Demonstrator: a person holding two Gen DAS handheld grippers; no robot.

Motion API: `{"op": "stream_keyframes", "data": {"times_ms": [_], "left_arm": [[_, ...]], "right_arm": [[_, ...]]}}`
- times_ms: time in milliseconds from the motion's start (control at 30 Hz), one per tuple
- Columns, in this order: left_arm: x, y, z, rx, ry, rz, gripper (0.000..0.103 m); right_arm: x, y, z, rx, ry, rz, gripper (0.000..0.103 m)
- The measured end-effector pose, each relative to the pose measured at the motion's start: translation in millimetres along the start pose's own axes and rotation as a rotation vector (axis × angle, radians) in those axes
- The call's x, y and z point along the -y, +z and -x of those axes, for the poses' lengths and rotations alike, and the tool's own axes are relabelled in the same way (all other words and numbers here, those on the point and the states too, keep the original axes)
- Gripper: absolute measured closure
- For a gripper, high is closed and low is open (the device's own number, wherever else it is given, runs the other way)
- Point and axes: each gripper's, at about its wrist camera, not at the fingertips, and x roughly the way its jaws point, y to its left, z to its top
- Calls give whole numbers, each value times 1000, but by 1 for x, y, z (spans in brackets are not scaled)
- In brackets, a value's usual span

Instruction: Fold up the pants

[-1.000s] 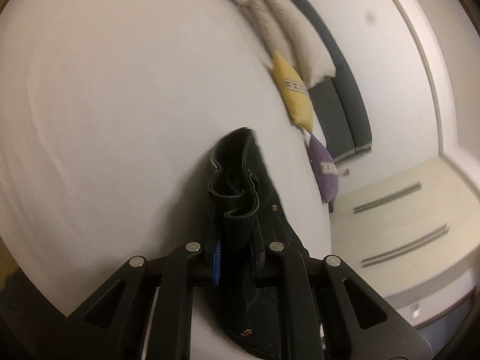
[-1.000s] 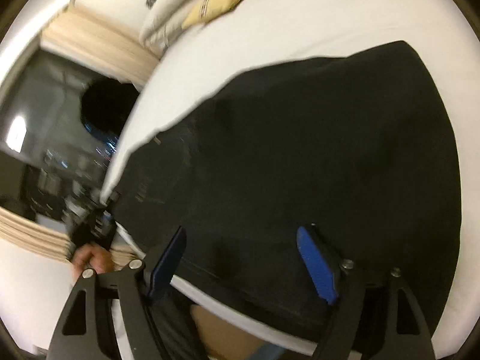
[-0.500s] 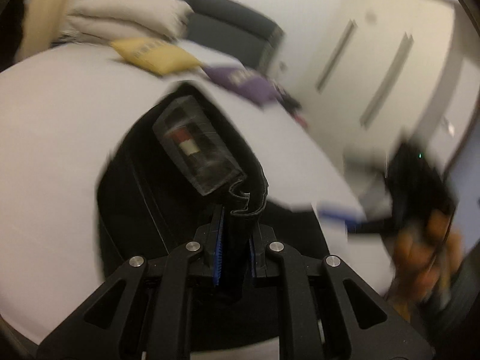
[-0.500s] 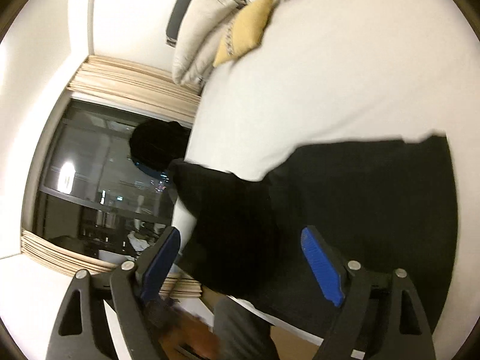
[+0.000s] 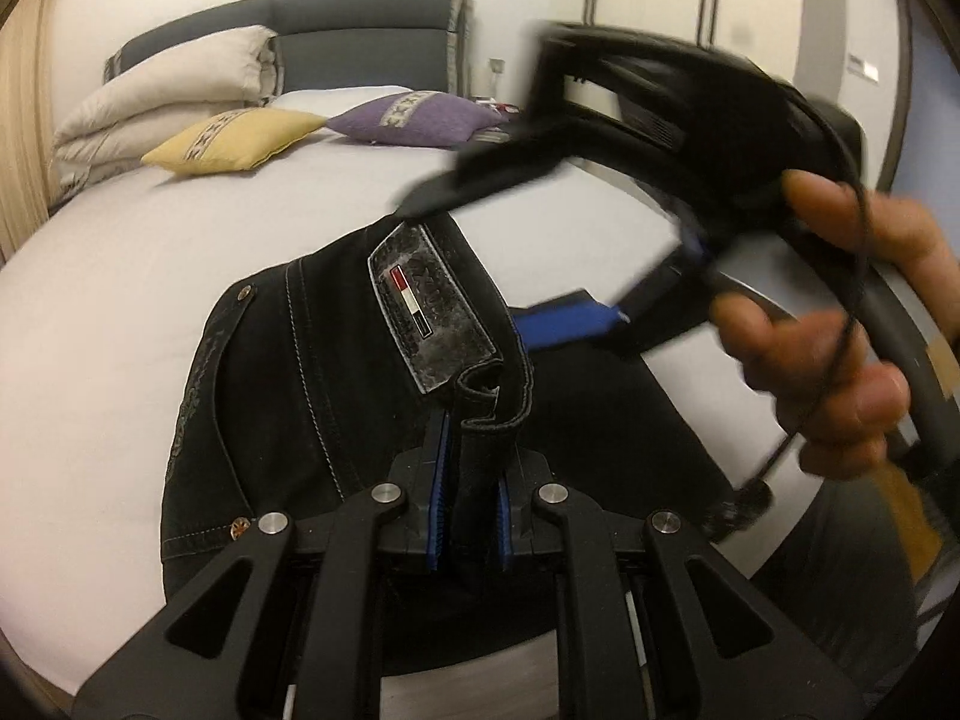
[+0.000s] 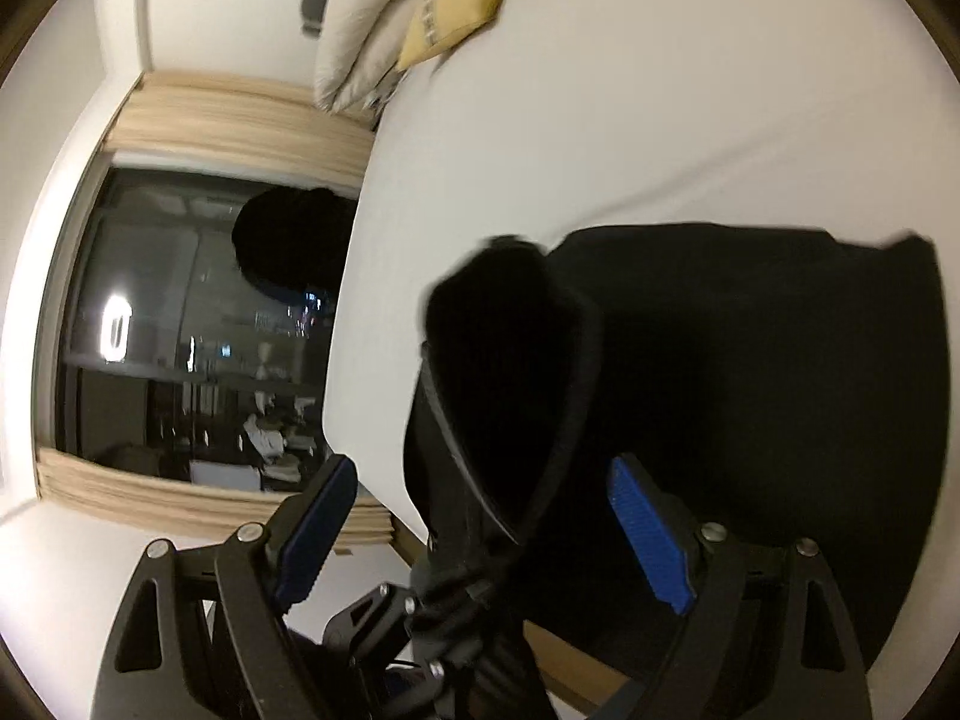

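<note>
Pants [image 5: 312,396]: one pair, black denim, lying on the near part of the white bed [image 5: 120,276]. Pale contrast stitching runs along the seams, two metal rivets show at the pocket corners, and a grey leather waistband patch [image 5: 429,312] carries a small red, white and black tab. The waistband is lifted off the sheet and bunched.

Grippers: two. The left gripper [image 5: 471,504] has its jaws nearly together, clamped on the raised waistband fold just below the patch. The right gripper [image 6: 480,516] has its jaws spread wide with nothing pressed between the blue pads; it sits to the right of the pants in the left wrist view, blurred, held by one bare hand [image 5: 840,324].

Cushions: two, one yellow [image 5: 234,138] and one purple [image 5: 420,117], side by side at the far end of the bed. One folded beige duvet [image 5: 162,102] is stacked to their left against the grey headboard [image 5: 360,24].
</note>
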Motion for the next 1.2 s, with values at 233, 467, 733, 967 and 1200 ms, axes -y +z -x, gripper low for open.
{"op": "stream_keyframes", "data": {"times_ms": [233,467,733,967,1200], "left_arm": [[41,-4,-13,-12,24,-109,92],[82,8,-25,-11,-35,-168,92],[135,9,-50,-33,-108,-242,91],[143,-7,-110,-142,-130,-227,90],[121,3,-102,-174,-218,-133,75]], "right_arm": [[-4,11,-1,-11,-160,145,83],[24,6,36,74,-163,110,88],[51,-4,77,157,-182,96,89],[105,-5,60,139,-199,5,89],[118,-13,71,164,-147,-41,70]]}}
